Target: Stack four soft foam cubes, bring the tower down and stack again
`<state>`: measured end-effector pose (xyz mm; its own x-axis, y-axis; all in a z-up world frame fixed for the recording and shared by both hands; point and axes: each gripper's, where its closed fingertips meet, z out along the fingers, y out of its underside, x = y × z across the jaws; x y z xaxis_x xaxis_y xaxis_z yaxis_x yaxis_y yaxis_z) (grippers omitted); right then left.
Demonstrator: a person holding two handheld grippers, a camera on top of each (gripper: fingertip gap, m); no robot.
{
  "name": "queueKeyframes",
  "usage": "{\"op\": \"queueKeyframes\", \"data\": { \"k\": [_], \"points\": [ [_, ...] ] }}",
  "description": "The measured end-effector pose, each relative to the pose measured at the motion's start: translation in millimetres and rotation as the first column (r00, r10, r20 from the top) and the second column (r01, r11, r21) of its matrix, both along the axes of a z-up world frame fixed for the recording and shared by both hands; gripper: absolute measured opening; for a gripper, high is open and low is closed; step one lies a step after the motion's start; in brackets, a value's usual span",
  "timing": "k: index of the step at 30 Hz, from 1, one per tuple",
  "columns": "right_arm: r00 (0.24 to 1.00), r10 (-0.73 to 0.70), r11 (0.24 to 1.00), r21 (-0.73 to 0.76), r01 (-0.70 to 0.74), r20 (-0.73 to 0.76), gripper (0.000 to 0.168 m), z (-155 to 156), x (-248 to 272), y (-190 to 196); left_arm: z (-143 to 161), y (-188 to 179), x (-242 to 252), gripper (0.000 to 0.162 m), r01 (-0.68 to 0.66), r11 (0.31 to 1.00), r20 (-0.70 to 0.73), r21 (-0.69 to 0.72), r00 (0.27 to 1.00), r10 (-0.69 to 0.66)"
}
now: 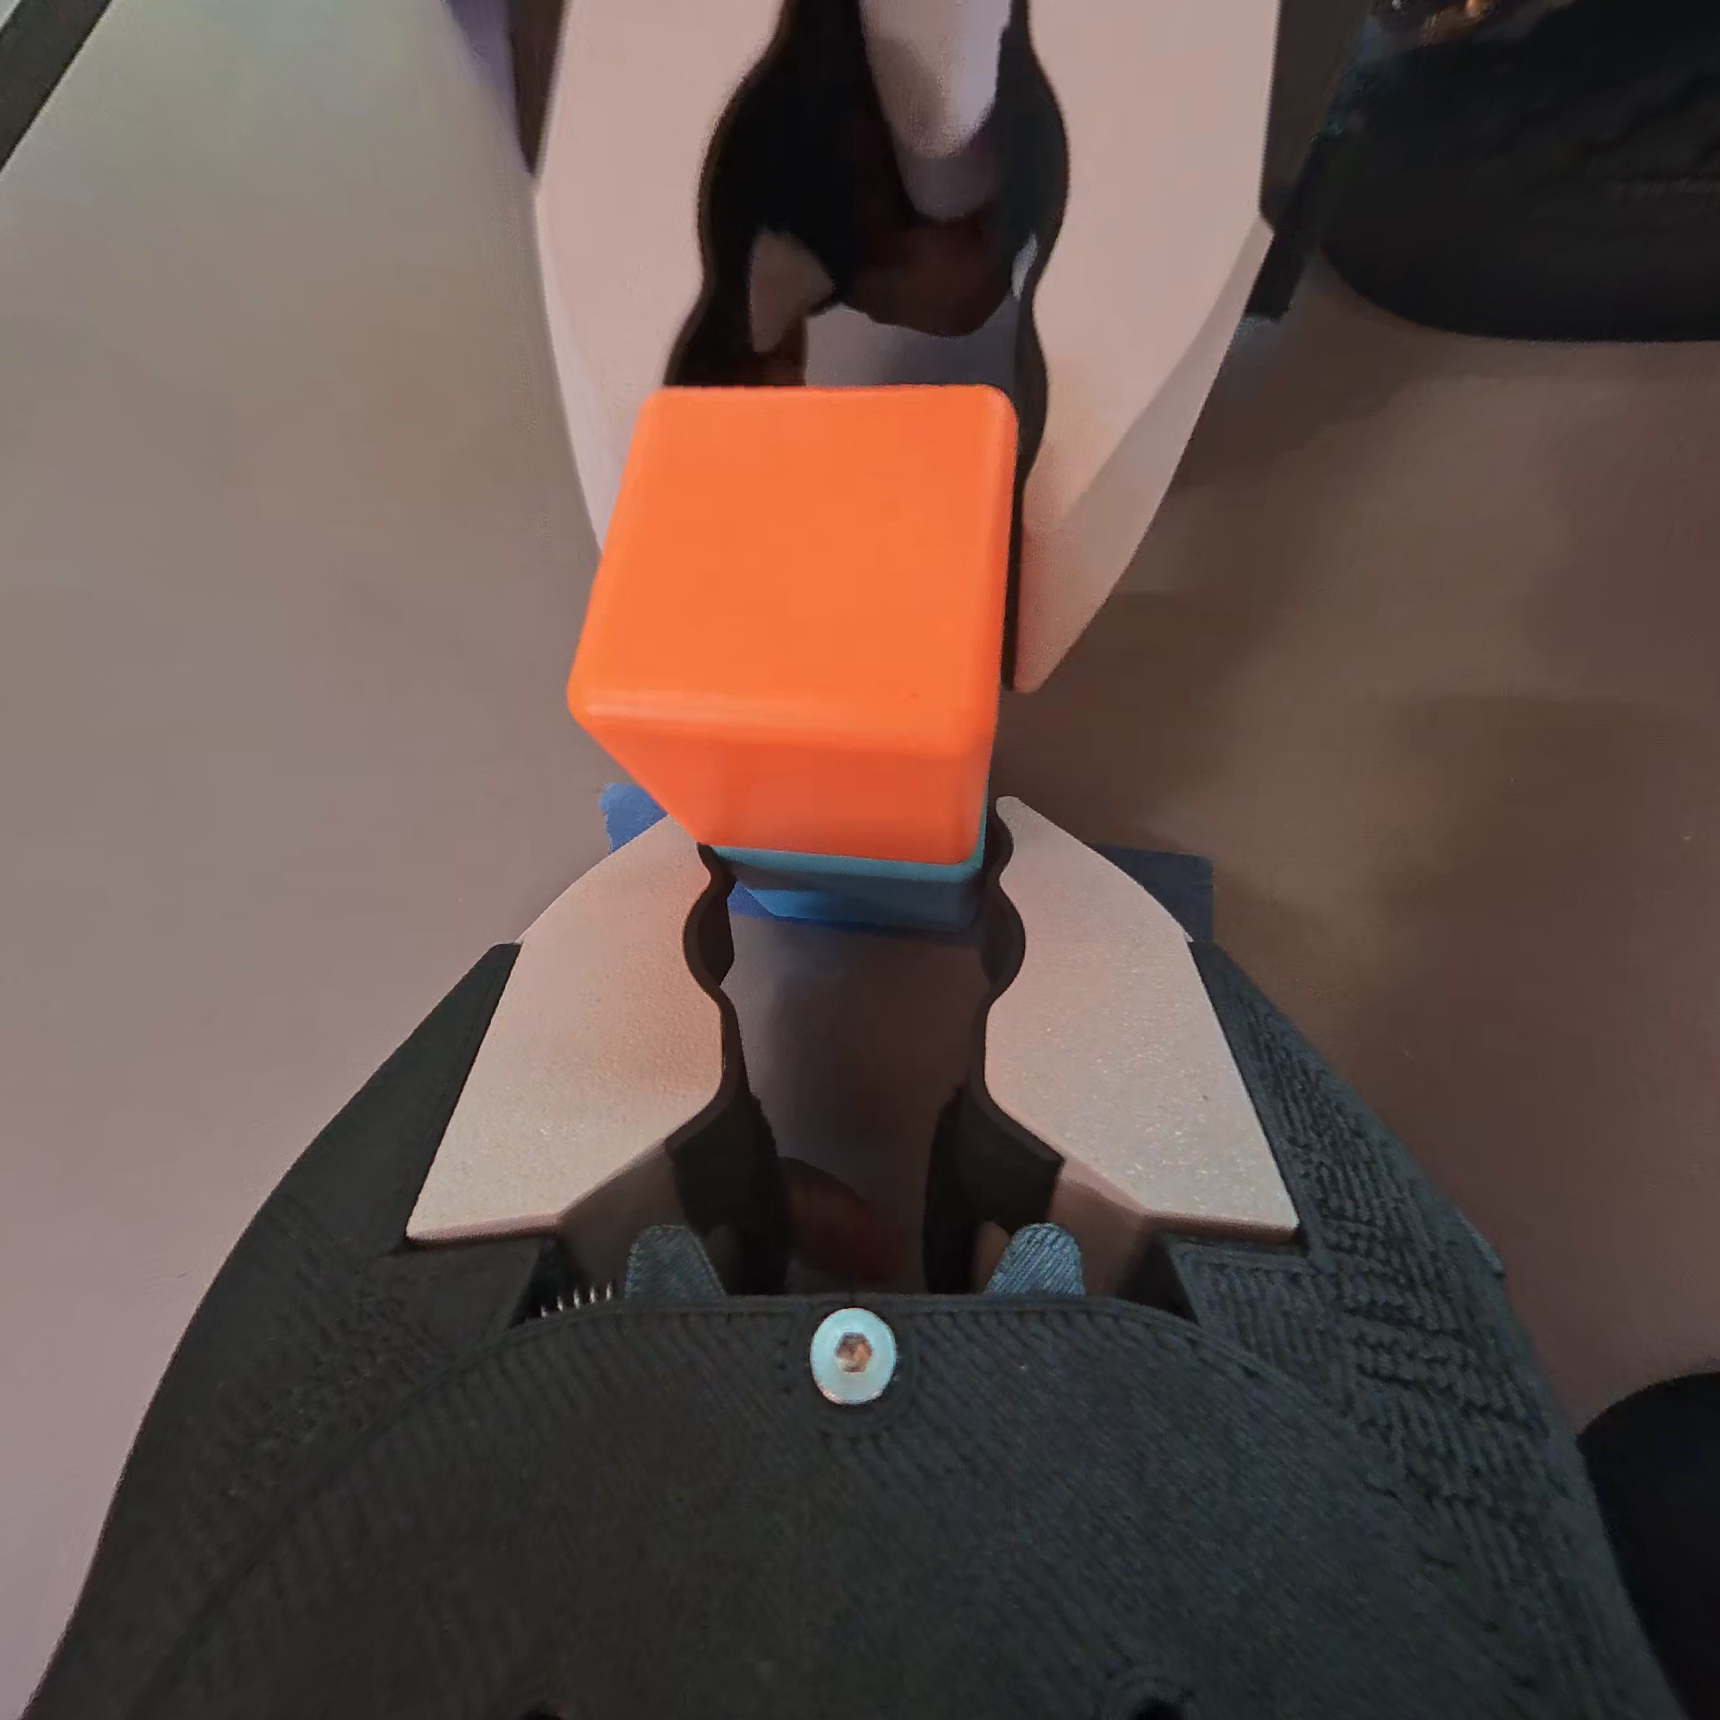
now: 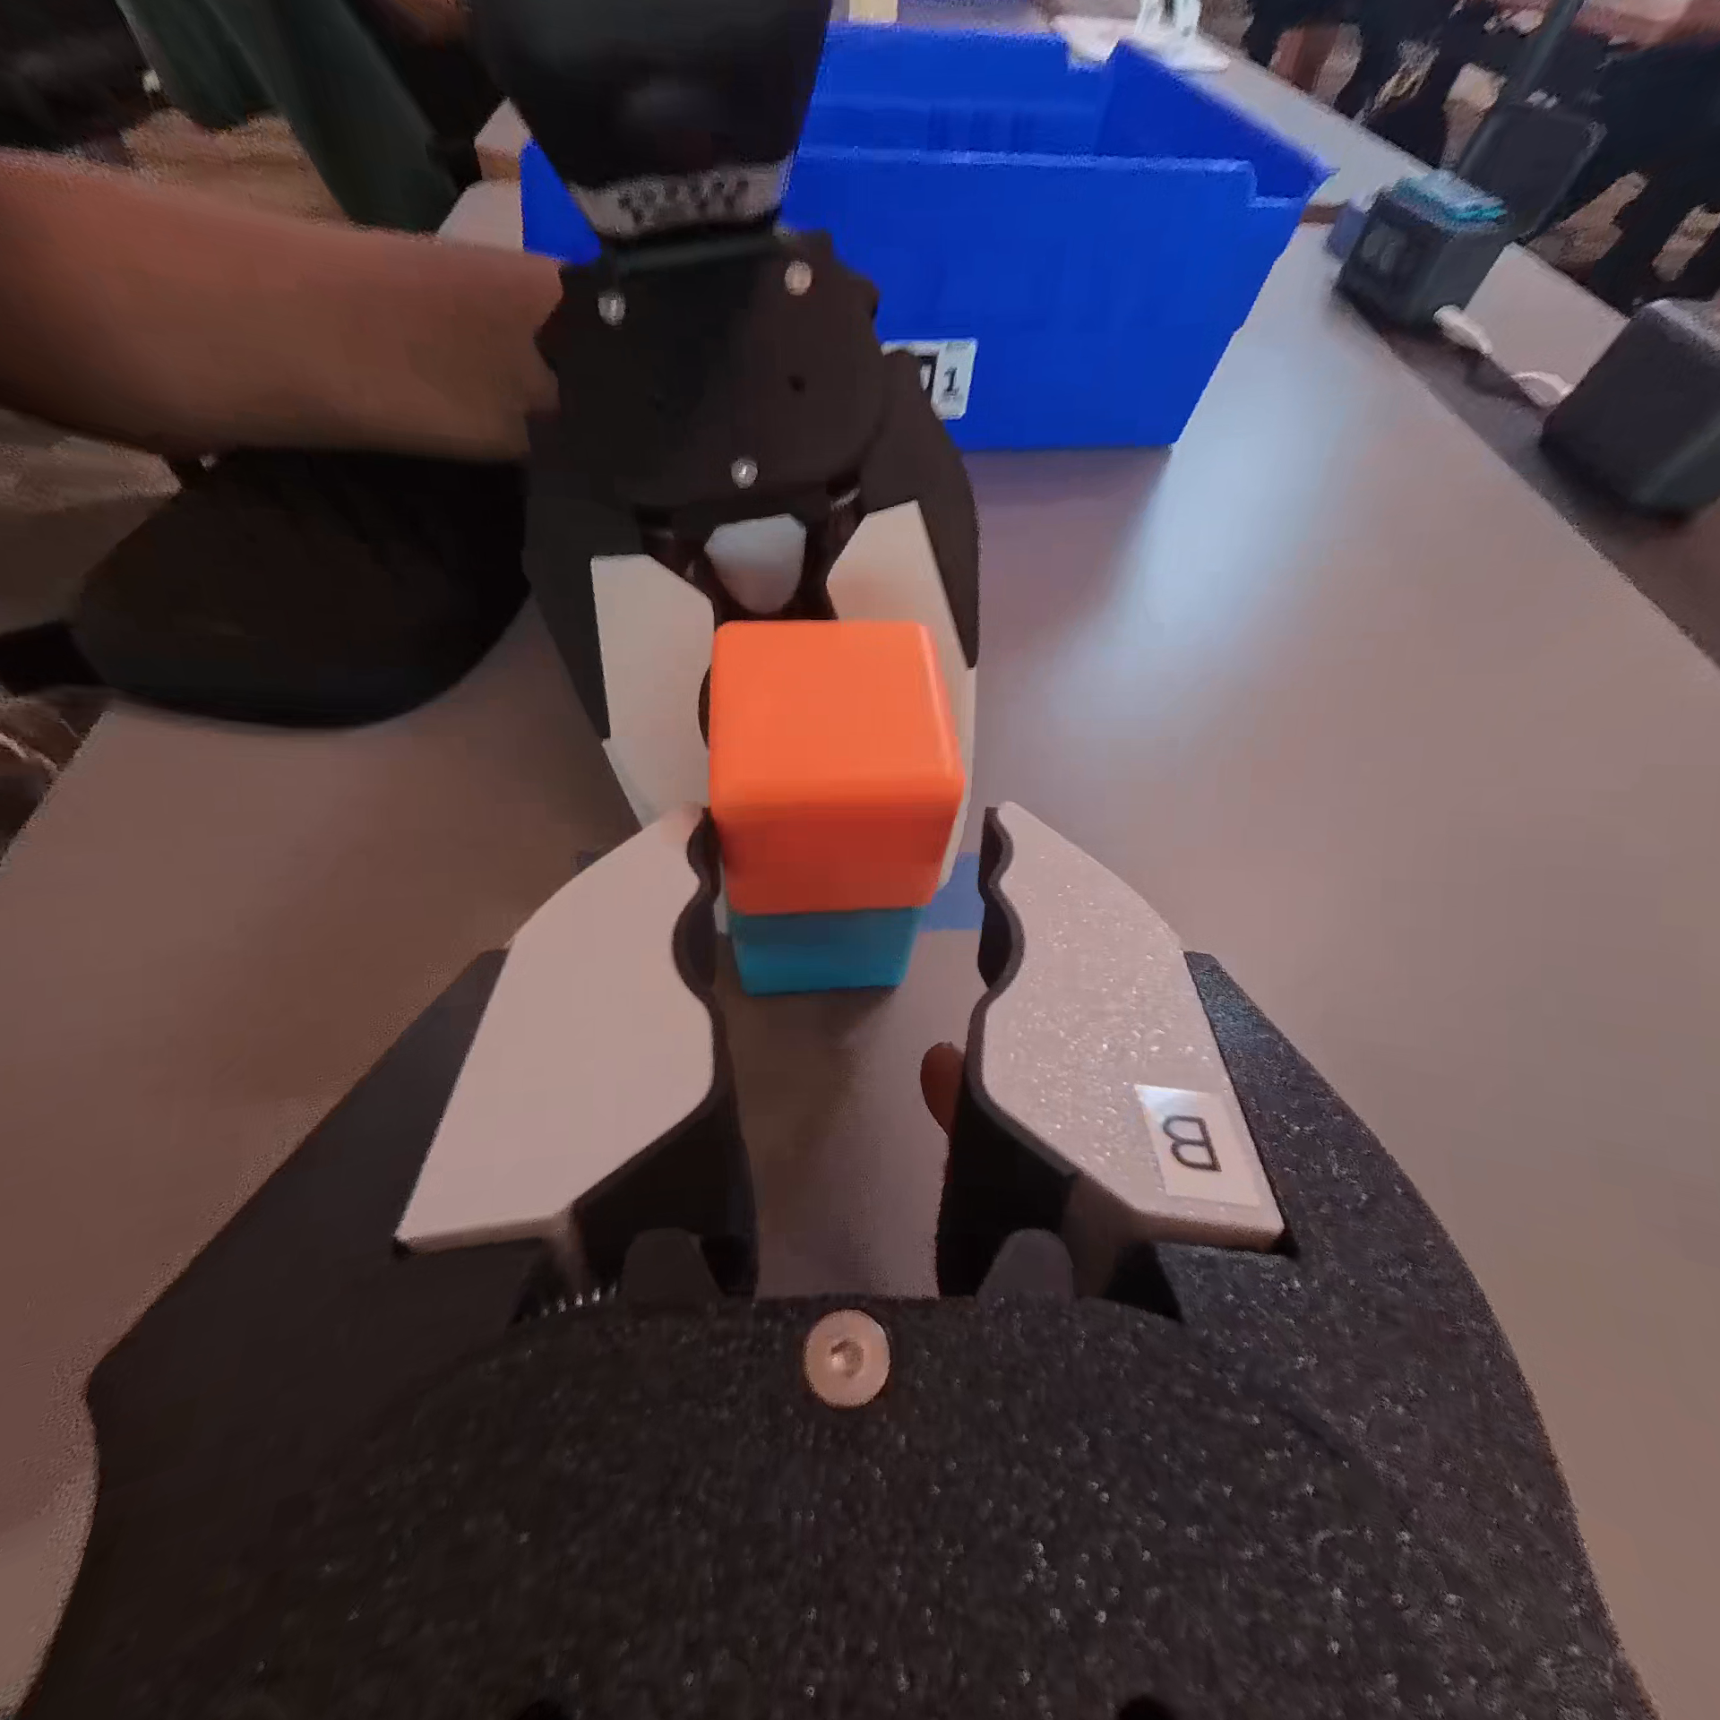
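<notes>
Left tongs: narrow, tips set against both sides of the blue cube and apparently gripping it (contact looks firm on each side in the left wrist view).

Right tongs: parted and holding nothing. They straddle the orange cube; the left tip touches the cube's side and the right tip stands just clear of it.

Position of cubes: the orange cube sits squarely on the blue cube, forming an upright stack of two on the grey table. The stack stands on a patch of blue tape, between the two tongs, which face each other across it.

Markings: a white sticker bearing a single black character is fixed to the right finger of the right tongs. A blue bin stands on the table beyond the stack, well apart from it, and carries a small white printed label on its near wall. No brand can be made out on either cube.
</notes>
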<state>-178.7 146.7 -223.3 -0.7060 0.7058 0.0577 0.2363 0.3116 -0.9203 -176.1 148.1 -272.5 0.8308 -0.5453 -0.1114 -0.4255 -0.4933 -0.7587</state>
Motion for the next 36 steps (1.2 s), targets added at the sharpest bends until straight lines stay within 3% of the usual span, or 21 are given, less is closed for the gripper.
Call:
{"op": "queueKeyframes", "data": {
  "k": [2, 4, 9, 11, 13, 15, 16, 20, 23, 26, 31, 32, 36],
  "points": [
    [1.0, 0.004, 1.0, 0.002, -0.004, -0.016, 0.048, -1.2, -0.2, -2.1, -0.1, -1.3, -2.6, 0.057, -0.028, 1.0, 0.008, -0.011, 1.0, 0.028],
    [1.0, 0.001, 1.0, 0.011, -0.001, -0.013, 0.047, -1.5, 0.6, -1.2, 10.0, -5.3, -7.0, 0.082, -0.114, 0.993, 0.045, -0.023, 0.992, 0.115],
    [1.0, -0.007, 1.0, -0.006, 0.007, -0.009, 0.047, -1.9, 0.6, 0.3, 107.6, -49.9, -21.5, 0.09, -0.347, 0.929, 0.125, 0.127, 0.935, 0.332],
    [1.0, -0.009, 1.0, -0.003, 0.009, -0.008, 0.047, -2.0, 0.0, -0.2, 144.2, -92.3, -69.4, 0.081, -0.556, 0.817, 0.065, 0.156, 0.831, 0.553],
    [1.0, -0.01, 1.0, 0.004, 0.01, -0.009, 0.047, -1.9, -0.2, -0.8, 167.0, -150.2, -130.7, 0.073, -0.751, 0.636, -0.028, 0.175, 0.642, 0.766],
    [1.0, -0.012, 1.0, 0.009, 0.012, -0.009, 0.047, -1.9, -0.2, -0.9, 162.8, -206.9, -172.3, 0.073, -0.855, 0.512, -0.125, 0.086, 0.501, 0.857],
    [1.0, -0.012, 1.0, 0.009, 0.012, -0.011, 0.047, -1.8, -0.1, -1.0, 153.5, -228.0, -184.4, 0.073, -0.866, 0.5, -0.185, 0.01, 0.49, 0.852],
    [1.0, -0.009, 1.0, 0.015, 0.009, -0.013, 0.047, -1.9, 0.1, -1.2, 110.5, -260.6, -219.2, 0.074, -0.741, 0.639, -0.42, -0.204, 0.656, 0.627],
    [1.0, -0.007, 1.0, 0.023, 0.007, -0.015, 0.047, -2.0, 0.8, -1.4, 77.7, -269.5, -239.7, 0.074, -0.691, 0.624, -0.51, -0.365, 0.709, 0.486],
    [1.0, -0.005, 1.0, 0.028, 0.005, -0.016, 0.047, -2.0, 1.2, -1.5, 49.9, -282.1, -257.8, 0.074, -0.688, 0.535, -0.56, -0.491, 0.72, 0.411],
    [1.0, -0.003, 1.0, 0.023, 0.003, -0.012, 0.047, -2.1, 0.7, -1.3, 16.7, -294.1, -256.1, 0.066, -0.608, 0.493, -0.527, -0.623, 0.791, 0.31],
    [1.0, -0.002, 1.0, 0.021, 0.003, -0.011, 0.047, -2.1, 0.5, -1.2, 12.9, -298.4, -254.8, 0.052, -0.587, 0.489, -0.531, -0.645, 0.805, 0.265],
    [1.0, 0.0, 1.0, 0.019, 0.0, -0.007, 0.047, -2.4, 0.0, -1.2, 25.1, -290.6, -247.1, 0.051, -0.563, 0.508, -0.519, -0.653, 0.82, 0.241]
  ]
}}
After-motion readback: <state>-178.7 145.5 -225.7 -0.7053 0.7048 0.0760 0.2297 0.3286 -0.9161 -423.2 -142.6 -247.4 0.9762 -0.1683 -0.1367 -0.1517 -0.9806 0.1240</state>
